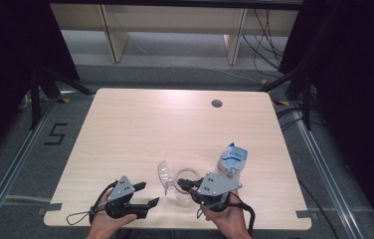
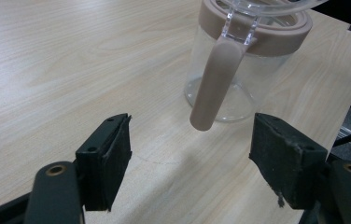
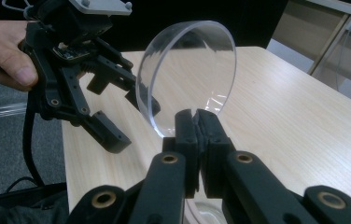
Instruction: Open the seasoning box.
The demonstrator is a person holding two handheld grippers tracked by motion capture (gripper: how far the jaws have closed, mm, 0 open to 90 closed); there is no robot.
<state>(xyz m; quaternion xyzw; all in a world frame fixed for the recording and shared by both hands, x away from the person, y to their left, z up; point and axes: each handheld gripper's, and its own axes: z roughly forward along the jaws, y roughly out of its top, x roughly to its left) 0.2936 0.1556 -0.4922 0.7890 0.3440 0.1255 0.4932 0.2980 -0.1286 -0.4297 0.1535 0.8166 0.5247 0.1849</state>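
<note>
1. Your right gripper [image 3: 196, 122] is clamped on the rim of the jar [image 2: 239, 70], just beneath the clear hinged lid [image 3: 187, 74] standing open.
2. Your left gripper [image 2: 190, 158] stands released, holding nothing, just left of the jar.
3. The jar's brown handle [image 2: 213, 84] hangs lengthwise straight ahead of those jaws, so your left hand is nearer it.
4. The high view adds a blue-and-white pouch [image 1: 233, 158] right of the jar.
</note>
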